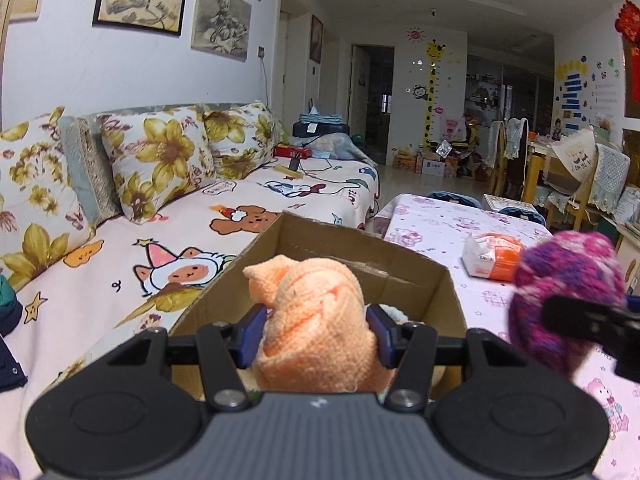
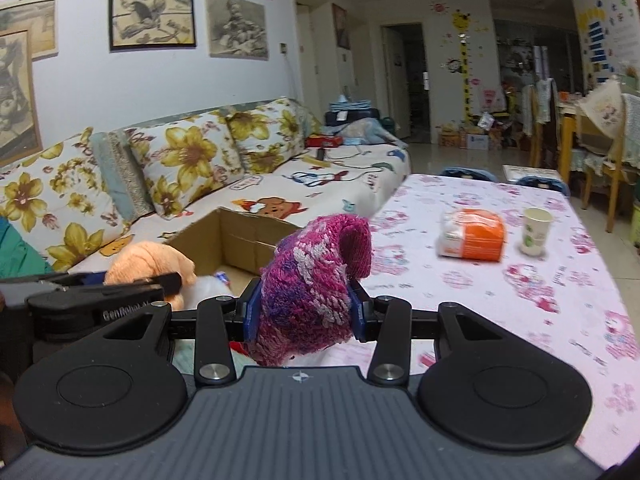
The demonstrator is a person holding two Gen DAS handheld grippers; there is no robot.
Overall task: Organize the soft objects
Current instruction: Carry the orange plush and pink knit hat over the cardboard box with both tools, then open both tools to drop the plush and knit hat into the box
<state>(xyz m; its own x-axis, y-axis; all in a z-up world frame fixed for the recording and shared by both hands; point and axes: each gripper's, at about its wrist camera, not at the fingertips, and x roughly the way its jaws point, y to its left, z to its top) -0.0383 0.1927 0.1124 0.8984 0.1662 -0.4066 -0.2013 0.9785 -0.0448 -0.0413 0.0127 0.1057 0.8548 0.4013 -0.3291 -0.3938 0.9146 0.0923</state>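
Gripping the peach knit bundle (image 1: 316,320) in your left tongs (image 1: 316,334) over the cardboard box (image 1: 416,276), and the magenta knit piece (image 2: 312,288) in your right tongs (image 2: 305,312) beside it, lower each well inside before releasing.

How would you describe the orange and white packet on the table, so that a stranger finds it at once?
Look at the table with the pink cartoon-print cloth, right of the sofa. On its far half lies a soft packet, white at one end and orange on the rest. It lies flat just left of the upright white paper cup, the only other thing near it.
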